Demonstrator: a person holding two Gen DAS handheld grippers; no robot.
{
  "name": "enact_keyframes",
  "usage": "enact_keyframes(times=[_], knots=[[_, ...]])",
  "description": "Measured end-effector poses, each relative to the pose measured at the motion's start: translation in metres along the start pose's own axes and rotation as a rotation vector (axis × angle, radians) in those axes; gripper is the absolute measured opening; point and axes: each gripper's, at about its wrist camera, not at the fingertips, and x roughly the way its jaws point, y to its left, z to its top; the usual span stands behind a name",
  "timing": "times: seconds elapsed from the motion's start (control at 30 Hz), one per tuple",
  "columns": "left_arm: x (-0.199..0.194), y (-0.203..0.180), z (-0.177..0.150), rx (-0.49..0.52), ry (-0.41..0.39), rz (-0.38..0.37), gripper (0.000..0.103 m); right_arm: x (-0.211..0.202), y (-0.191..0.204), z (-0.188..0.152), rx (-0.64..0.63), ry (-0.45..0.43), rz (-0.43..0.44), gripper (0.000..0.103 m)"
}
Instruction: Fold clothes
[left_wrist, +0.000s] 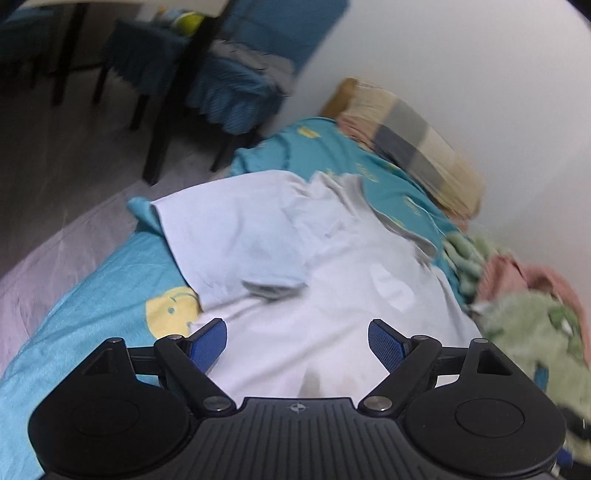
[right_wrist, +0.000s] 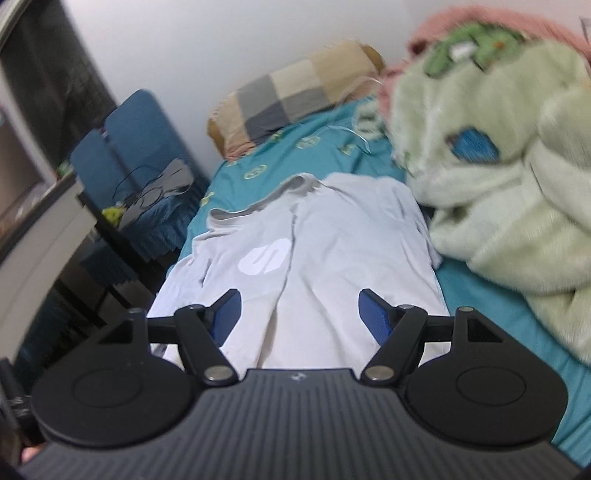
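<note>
The left gripper (left_wrist: 297, 345) hangs nearest, its blue pads spread wide with nothing between them, just above the lower part of the white T-shirt (left_wrist: 332, 295). The right gripper (right_wrist: 300, 314) is the same: jaws wide open, empty, over the hem end of the shirt.

The shirt lies along the teal bedsheet (right_wrist: 295, 155), collar toward the checked pillow (right_wrist: 291, 92). On the left gripper's side of the shirt one sleeve looks folded over the body, though motion blur makes this uncertain. Beside the shirt, on the side away from the chair (right_wrist: 140, 125), a pale green fluffy blanket (right_wrist: 498, 184) is heaped.

The folding seems at an early step. Next, each gripper probably must come down on an edge of the shirt and close on the cloth only, not the sheet under it.
</note>
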Motion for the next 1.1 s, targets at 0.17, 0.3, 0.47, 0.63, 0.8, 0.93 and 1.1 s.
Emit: enact_keyframes(times=[0.17, 0.3, 0.47, 0.63, 0.8, 0.93, 1.1], knots=[[0.028, 0.043, 0.031, -0.212, -0.058, 0.052, 0.079, 0.013, -0.019, 0.005, 0.097, 0.02, -0.021, 0.072], [0.051, 0.068, 0.054, -0.288, -0.097, 0.103, 0.079, 0.031, -0.022, 0.007, 0.117, 0.051, -0.029, 0.072], [0.087, 0.084, 0.072, -0.285, -0.119, 0.124, 0.069, 0.049, -0.018, 0.006, 0.092, 0.076, -0.046, 0.072], [0.108, 0.081, 0.079, -0.217, -0.133, 0.107, 0.026, 0.066, -0.014, 0.004, 0.066, 0.1, -0.063, 0.072], [0.1, 0.068, 0.089, -0.119, -0.188, 0.111, 0.007, 0.075, -0.011, 0.003, 0.045, 0.109, -0.073, 0.072], [0.081, 0.039, 0.122, 0.01, -0.282, 0.104, 0.005, 0.074, -0.013, 0.002, 0.053, 0.113, -0.075, 0.072], [0.09, -0.003, 0.188, 0.162, -0.361, 0.205, 0.005, 0.078, -0.012, 0.003, 0.039, 0.113, -0.086, 0.072]])
